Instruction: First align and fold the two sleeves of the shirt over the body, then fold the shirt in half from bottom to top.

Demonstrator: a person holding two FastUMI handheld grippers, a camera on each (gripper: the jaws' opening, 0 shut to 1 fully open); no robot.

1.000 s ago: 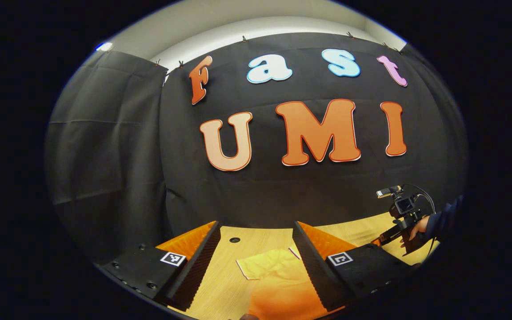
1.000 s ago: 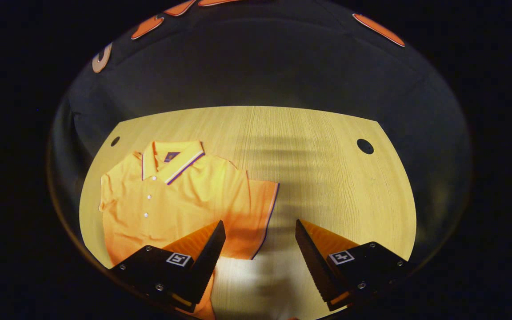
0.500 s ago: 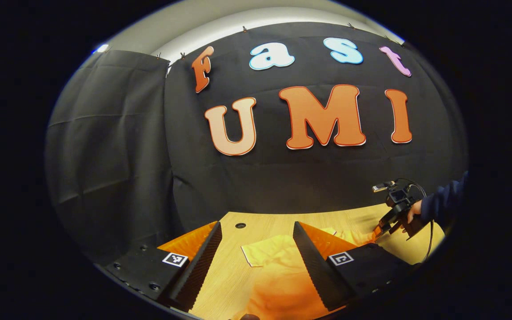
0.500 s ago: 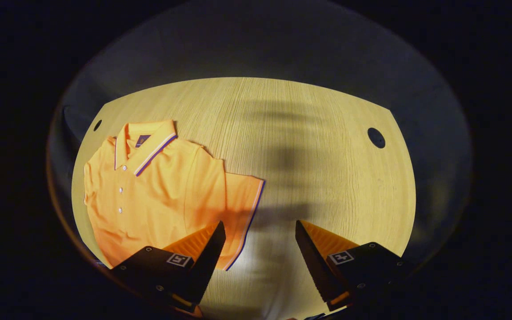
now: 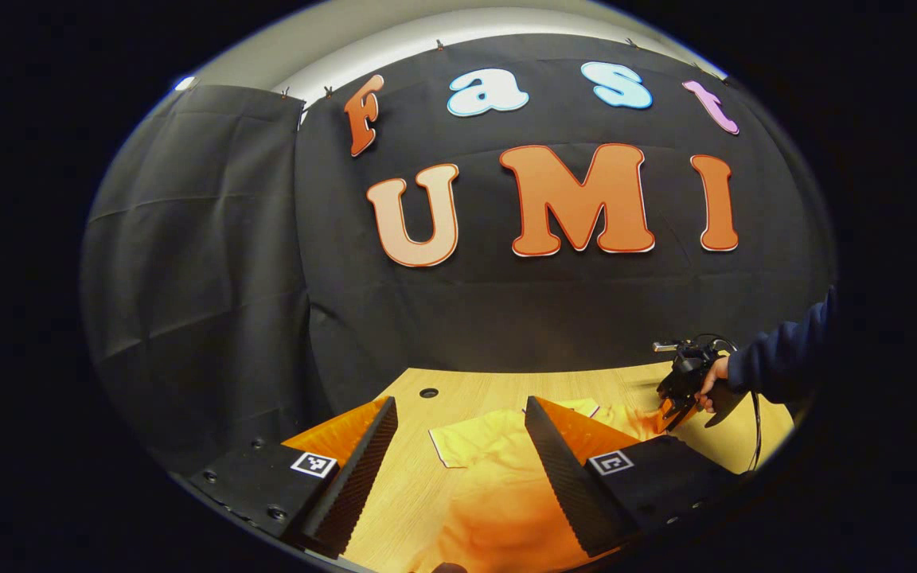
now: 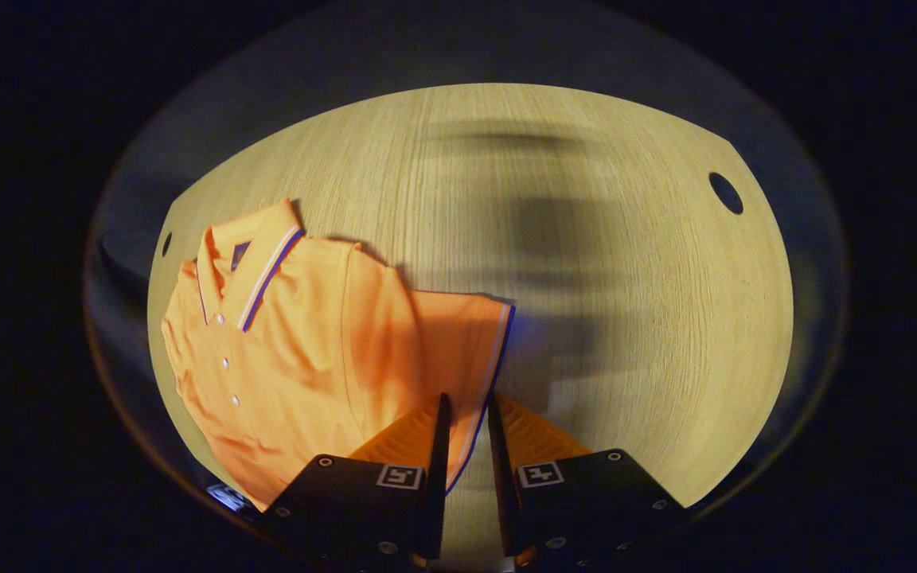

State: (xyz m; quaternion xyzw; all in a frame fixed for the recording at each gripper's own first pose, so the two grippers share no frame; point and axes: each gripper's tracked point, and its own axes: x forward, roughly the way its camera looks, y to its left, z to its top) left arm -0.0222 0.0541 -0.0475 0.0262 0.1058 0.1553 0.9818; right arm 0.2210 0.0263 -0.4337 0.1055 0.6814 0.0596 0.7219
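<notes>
Orange polo shirt (image 6: 299, 342) lies flat at the left of the pale wooden worktop (image 6: 626, 286) in the right gripper view, collar toward the far edge and buttons down the front. Its nearer sleeve (image 6: 458, 350), edged with a white and blue stripe, spreads out to the side. The right hand-held gripper (image 6: 465, 434) has its fingers drawn close together around the striped hem of that sleeve, with only a thin gap between them; whether both fingers actually press the cloth cannot be told. In the left gripper view the left hand-held gripper (image 5: 458, 454) hangs above the worktop (image 5: 411, 477) with fingers spread wide and nothing between them, the shirt (image 5: 490, 493) lying below. Farther off at the right, a hand (image 5: 712, 382) in a dark sleeve (image 5: 785, 362) holds the right hand-held gripper (image 5: 675, 406) low at the shirt.
</notes>
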